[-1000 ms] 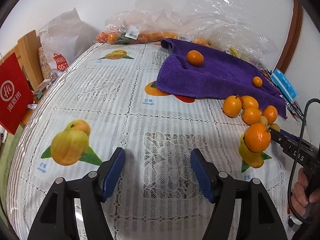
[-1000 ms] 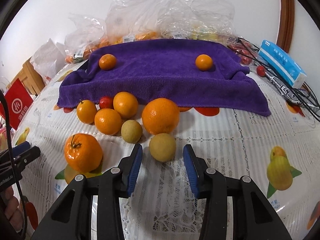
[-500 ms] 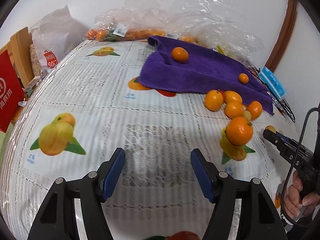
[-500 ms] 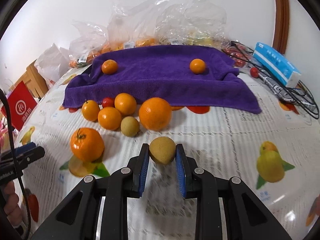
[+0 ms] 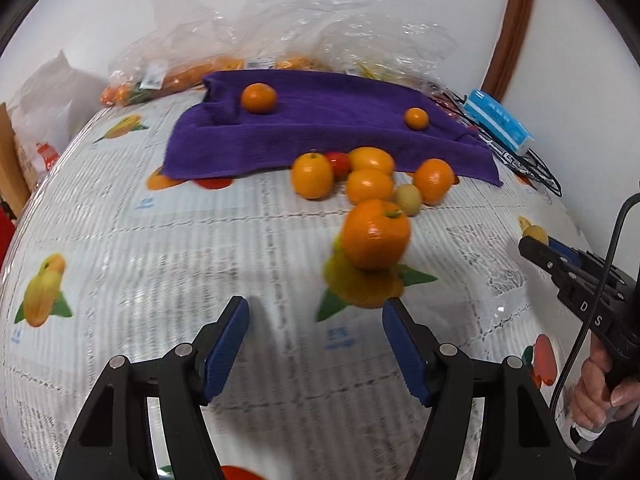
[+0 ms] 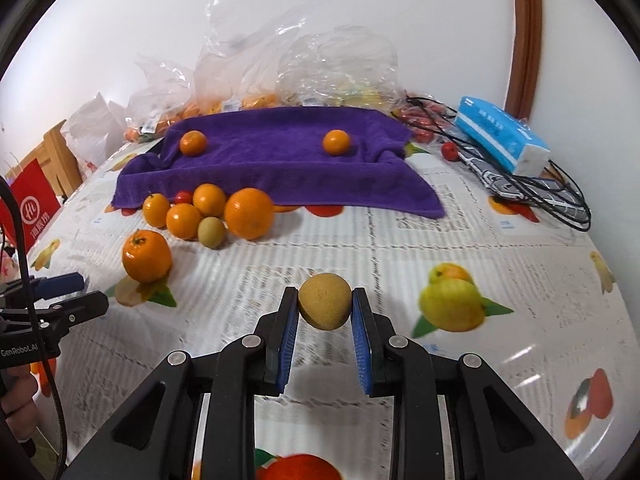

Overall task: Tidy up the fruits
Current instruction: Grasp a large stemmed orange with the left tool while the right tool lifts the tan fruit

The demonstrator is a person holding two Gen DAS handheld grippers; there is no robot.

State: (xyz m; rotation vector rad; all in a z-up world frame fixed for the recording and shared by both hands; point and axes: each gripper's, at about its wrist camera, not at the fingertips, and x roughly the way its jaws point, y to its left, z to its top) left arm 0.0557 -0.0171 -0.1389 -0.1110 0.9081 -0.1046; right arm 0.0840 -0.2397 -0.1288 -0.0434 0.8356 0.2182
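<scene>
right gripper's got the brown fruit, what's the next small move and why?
Probably carry it toward the purple towel. The right gripper is shut on the brown fruit, and two small oranges already sit on that towel.

Towel: lies on the table, before the plastic bags.
On towel: two oranges, well apart.
Before towel: fruit cluster, at its left edge.
Tissue pack: right of towel, behind the cables.

right tool gripped tan fruit, seemingly lifted
</scene>
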